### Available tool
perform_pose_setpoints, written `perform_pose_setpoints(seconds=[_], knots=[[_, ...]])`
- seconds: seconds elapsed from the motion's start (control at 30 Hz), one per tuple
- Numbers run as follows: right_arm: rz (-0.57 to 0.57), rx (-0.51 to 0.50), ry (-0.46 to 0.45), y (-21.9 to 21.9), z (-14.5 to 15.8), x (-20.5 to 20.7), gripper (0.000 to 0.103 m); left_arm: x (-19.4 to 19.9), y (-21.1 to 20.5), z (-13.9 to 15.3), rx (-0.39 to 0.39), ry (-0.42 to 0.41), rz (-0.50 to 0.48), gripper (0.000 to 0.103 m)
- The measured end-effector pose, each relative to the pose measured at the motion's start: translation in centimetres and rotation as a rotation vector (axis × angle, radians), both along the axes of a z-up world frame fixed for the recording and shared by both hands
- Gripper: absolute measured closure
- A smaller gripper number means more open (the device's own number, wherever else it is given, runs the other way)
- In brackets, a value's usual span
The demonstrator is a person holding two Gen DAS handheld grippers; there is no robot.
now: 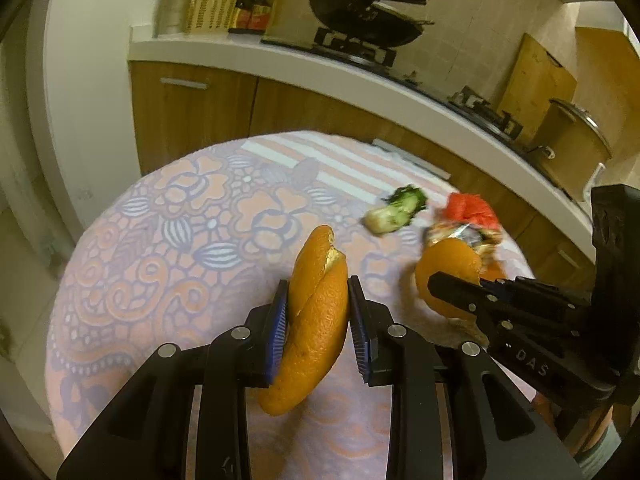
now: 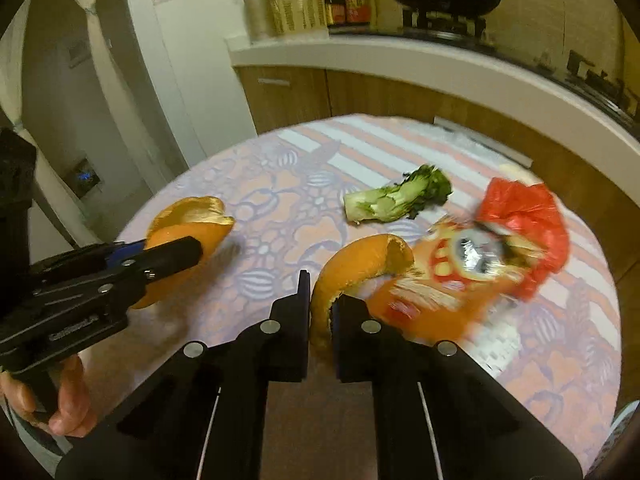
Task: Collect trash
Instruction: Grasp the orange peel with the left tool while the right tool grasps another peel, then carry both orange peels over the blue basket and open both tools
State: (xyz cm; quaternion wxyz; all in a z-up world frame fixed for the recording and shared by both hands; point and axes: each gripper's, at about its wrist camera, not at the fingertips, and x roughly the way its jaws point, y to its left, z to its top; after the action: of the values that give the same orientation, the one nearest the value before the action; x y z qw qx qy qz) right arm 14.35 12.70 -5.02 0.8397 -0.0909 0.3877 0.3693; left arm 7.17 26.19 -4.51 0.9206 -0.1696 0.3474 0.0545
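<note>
My left gripper [image 1: 318,300] is shut on a long orange peel [image 1: 316,320] and holds it above the round table; it also shows in the right wrist view [image 2: 188,252] with the peel [image 2: 188,220]. My right gripper [image 2: 320,304] is shut on a second curled orange peel [image 2: 352,268], which also shows in the left wrist view [image 1: 448,268]. On the cloth lie a green vegetable stub [image 2: 396,200], a crumpled orange snack wrapper [image 2: 448,280] and a red plastic bag [image 2: 528,220].
The round table [image 1: 160,240] has a floral orange and purple cloth. Behind it runs a white counter [image 1: 320,68] with wooden cabinets, a wok on a stove [image 1: 364,20], bottles and a pot [image 1: 572,140]. The person's hand [image 2: 68,400] holds the left gripper.
</note>
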Motion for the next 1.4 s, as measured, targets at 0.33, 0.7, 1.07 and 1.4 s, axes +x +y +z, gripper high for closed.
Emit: perform_pose_setpoints(seconds=[0.33, 0.7, 1.07, 1.4], knots=[[-0.061, 0.080, -0.075, -8.8, 5.0, -4.1, 0.096, -1.5, -8.4, 4.0, -0.002, -0.115, -0.119, 0.076], [-0.188, 0.096, -0.146, -20.1, 6.6, -7.0, 0.096, -1.2, -17.8, 5.2, -0.006, -0.149, -0.275, 0.076], [-0.426, 0.081, -0.173, -32.7, 5.9, -9.2, 0.096, 0.7, -29.9, 5.1, -0.026, -0.137, -0.509, 0.076], [-0.655, 0.050, -0.054, -42.4, 1.9, -8.0, 0.096, 3.7, -38.9, 1.4, -0.039, -0.021, -0.651, 0.076]])
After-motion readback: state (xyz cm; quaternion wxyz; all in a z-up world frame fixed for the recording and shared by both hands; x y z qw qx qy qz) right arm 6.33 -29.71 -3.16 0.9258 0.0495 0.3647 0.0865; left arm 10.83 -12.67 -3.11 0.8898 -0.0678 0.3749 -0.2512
